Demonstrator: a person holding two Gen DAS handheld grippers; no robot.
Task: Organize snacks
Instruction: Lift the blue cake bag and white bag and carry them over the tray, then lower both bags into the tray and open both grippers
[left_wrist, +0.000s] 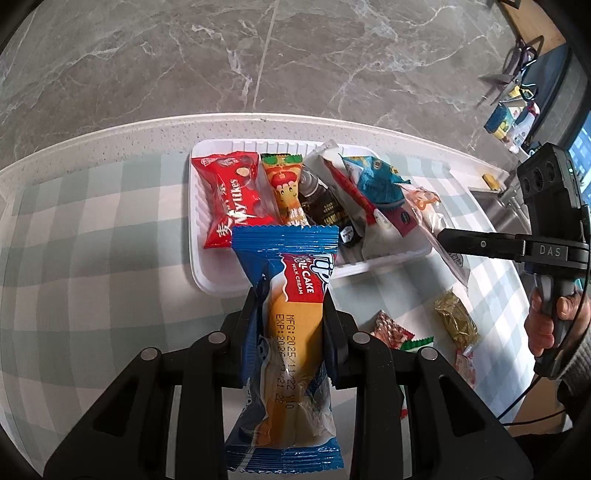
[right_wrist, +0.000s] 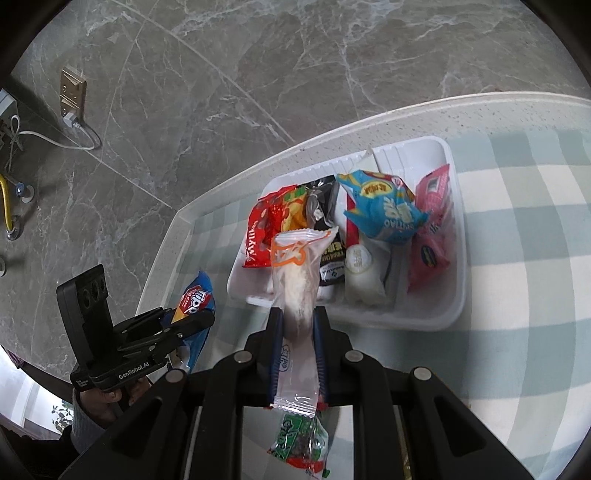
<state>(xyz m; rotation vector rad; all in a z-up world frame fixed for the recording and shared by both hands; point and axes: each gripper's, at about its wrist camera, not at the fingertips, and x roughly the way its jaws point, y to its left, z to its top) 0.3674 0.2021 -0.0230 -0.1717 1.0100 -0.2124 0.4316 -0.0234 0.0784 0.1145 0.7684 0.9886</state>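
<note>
My left gripper (left_wrist: 291, 306) is shut on a blue roll cake packet (left_wrist: 291, 332), held just short of the near rim of the white tray (left_wrist: 207, 284). The tray holds a red Mylikes bag (left_wrist: 229, 199), an orange snack, a dark packet, a white packet and a light-blue bag (left_wrist: 373, 181). My right gripper (right_wrist: 297, 321) is shut on a clear packet with a white bun (right_wrist: 295, 273), hanging over the tray's near rim (right_wrist: 406, 319). The left gripper (right_wrist: 207, 321) with its blue packet (right_wrist: 194, 295) shows at lower left in the right wrist view. The right gripper (left_wrist: 443, 236) reaches in from the right in the left wrist view.
A gold-wrapped snack (left_wrist: 456, 319), a red patterned sweet (left_wrist: 391, 328) and a green-edged wrapper lie on the checked cloth right of the tray. A green-and-red packet (right_wrist: 301, 443) lies under my right gripper. The table edge (right_wrist: 192, 210) drops to a marble floor; a sink (left_wrist: 495, 199) sits far right.
</note>
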